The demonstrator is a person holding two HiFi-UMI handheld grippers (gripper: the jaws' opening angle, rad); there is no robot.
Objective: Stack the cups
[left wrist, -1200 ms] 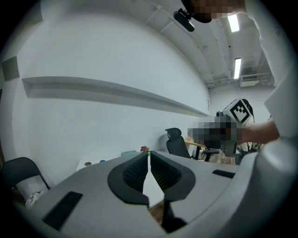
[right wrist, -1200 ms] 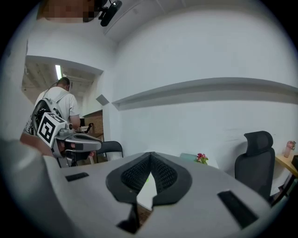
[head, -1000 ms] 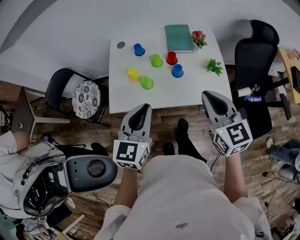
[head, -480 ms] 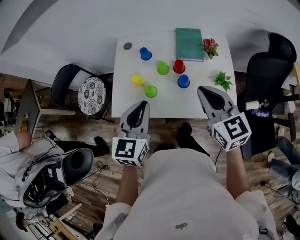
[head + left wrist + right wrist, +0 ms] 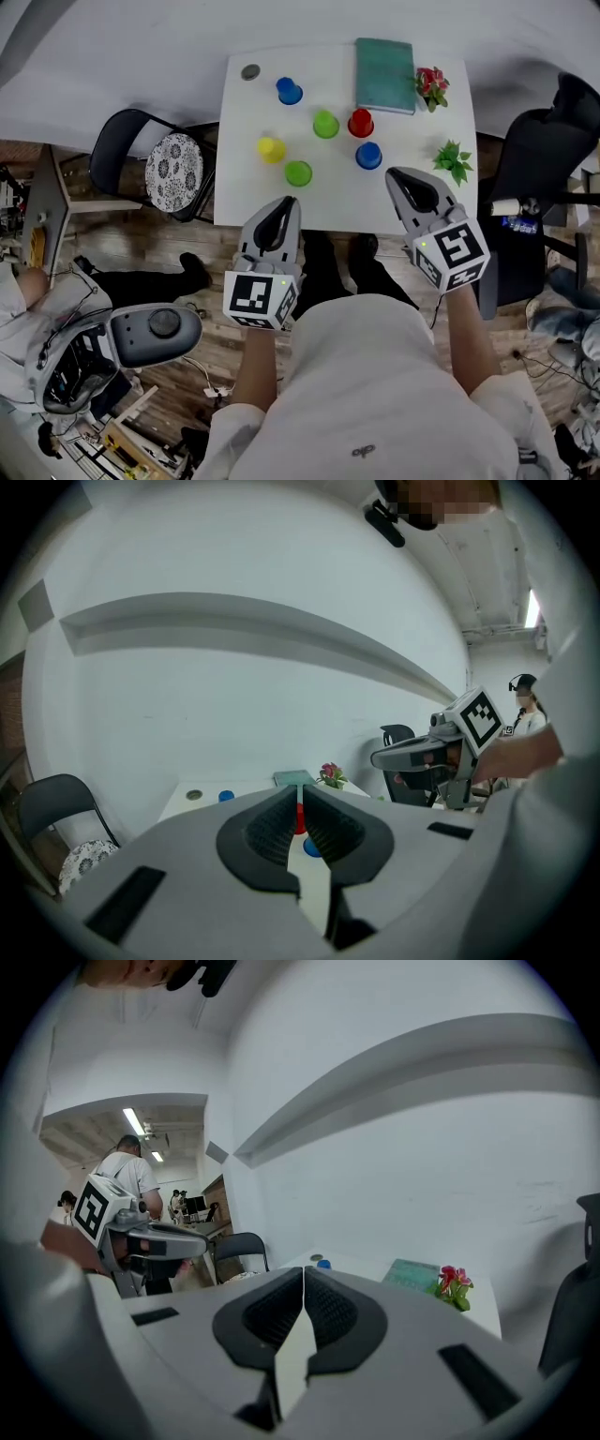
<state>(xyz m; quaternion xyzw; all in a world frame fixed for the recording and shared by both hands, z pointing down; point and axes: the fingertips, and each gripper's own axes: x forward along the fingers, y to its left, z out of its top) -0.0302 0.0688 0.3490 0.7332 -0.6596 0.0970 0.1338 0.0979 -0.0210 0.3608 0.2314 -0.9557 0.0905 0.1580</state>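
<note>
Fingers of left gripper (image 5: 285, 202) and right gripper (image 5: 395, 176) are pressed together, empty, near the table (image 5: 251, 187).

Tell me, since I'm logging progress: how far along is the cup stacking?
Done: nothing; all six cups stand apart on the table, none nested. In hand: nothing; left claw and right claw are shut and empty, near the table's front edge. Left: all the stacking.

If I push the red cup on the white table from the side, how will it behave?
The red cup looks like small smooth plastic, so probably light and stiff. On the white table a low push would likely slide it; a high push might tip it. The green cup stands close beside it, so it may bump that.
</note>
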